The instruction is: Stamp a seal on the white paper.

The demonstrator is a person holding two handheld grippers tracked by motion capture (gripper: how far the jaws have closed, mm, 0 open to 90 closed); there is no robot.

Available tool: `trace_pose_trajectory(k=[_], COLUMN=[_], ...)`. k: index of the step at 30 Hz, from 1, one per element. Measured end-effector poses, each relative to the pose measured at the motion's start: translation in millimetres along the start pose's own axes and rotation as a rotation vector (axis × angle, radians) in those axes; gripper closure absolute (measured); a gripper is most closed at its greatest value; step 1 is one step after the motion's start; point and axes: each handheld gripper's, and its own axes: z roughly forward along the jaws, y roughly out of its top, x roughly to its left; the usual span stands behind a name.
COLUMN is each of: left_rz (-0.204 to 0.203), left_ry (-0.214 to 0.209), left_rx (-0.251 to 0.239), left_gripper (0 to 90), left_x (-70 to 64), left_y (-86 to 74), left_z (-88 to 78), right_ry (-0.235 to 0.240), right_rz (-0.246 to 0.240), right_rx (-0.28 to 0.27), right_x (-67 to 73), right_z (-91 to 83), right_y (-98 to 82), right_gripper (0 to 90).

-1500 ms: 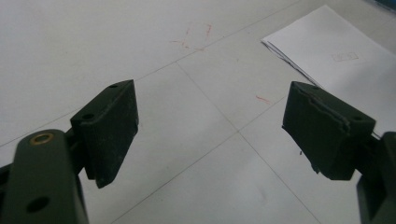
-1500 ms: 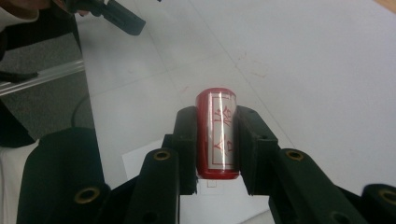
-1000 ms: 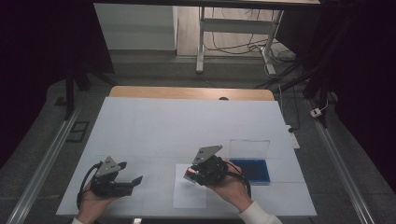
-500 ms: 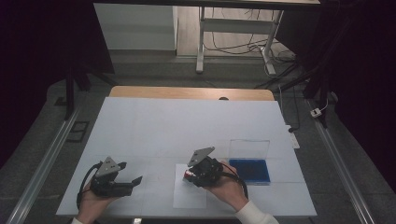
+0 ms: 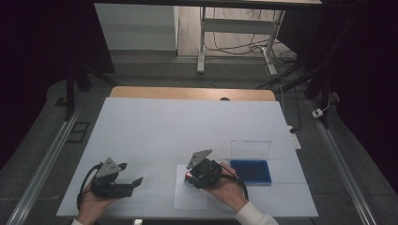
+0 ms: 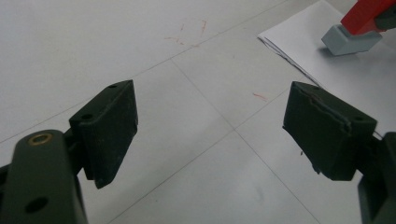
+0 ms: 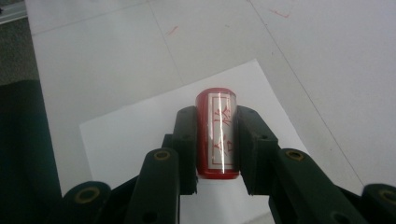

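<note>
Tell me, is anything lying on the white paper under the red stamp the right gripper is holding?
Nothing visible does. The right gripper is shut on the red stamp above the white paper, and the sheet around it looks bare; its grey base seems to sit on or just over the paper.

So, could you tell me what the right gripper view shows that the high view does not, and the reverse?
The right gripper view alone shows the right gripper shut on a red stamp, with red characters on the stamp's pale label. The high view alone shows the left gripper resting apart on the table, and an open blue box beside the right hand. Both show the white paper sheet under the stamp on the white table.
</note>
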Motion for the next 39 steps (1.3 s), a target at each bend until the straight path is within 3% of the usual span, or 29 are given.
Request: trace_pose_trajectory(k=[20, 39], left_rz=[-0.002, 0.001], left_ry=[-0.001, 0.0], left_rx=[-0.002, 0.004], left_gripper=[18.0, 18.1], left_x=[1.0, 0.5], left_y=[-1.5, -2.0], left_z=[-0.9, -0.1], right_ry=[-0.023, -0.029], right_rz=[-0.014, -0.011], right_rx=[0.037, 0.038], right_x=[0.8, 1.2], right_z=[7.6, 9.0], right_y=[-3.6, -3.7], right_gripper=[70.2, 70.3])
